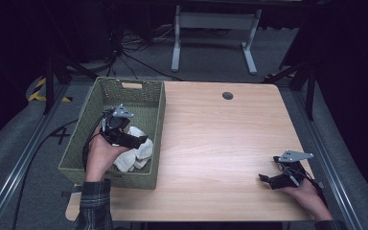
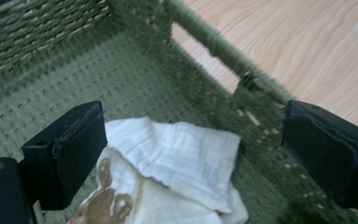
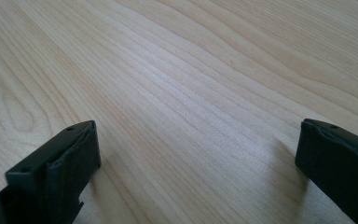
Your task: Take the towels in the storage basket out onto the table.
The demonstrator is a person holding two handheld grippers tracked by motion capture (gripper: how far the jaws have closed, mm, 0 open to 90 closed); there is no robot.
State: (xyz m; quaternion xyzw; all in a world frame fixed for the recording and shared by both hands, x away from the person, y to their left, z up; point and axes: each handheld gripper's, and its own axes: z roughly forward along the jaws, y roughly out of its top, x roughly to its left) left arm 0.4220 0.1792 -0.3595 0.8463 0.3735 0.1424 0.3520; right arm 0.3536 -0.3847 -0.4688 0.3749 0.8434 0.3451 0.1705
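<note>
A green woven basket (image 1: 155, 108) stands at the table's left edge with white cloths (image 1: 141, 149) bunched in its near half. My left gripper (image 1: 143, 140) hangs inside the basket just over the cloths, jaws wide open with nothing between them. In the left gripper view the white cloth (image 2: 182, 158) lies below the open jaws, one piece showing a brown print (image 2: 103, 201), and the basket's wall (image 2: 223, 56) runs behind. My right gripper (image 1: 264, 178) rests low over the bare wood at the table's near right, open, with only the tabletop (image 3: 191, 93) between its fingers.
The wooden table (image 1: 220, 143) has a round cable hole (image 1: 227, 95) near its far edge. Metal rails run along both sides of the table, and a white desk frame (image 1: 215, 28) stands on the floor beyond.
</note>
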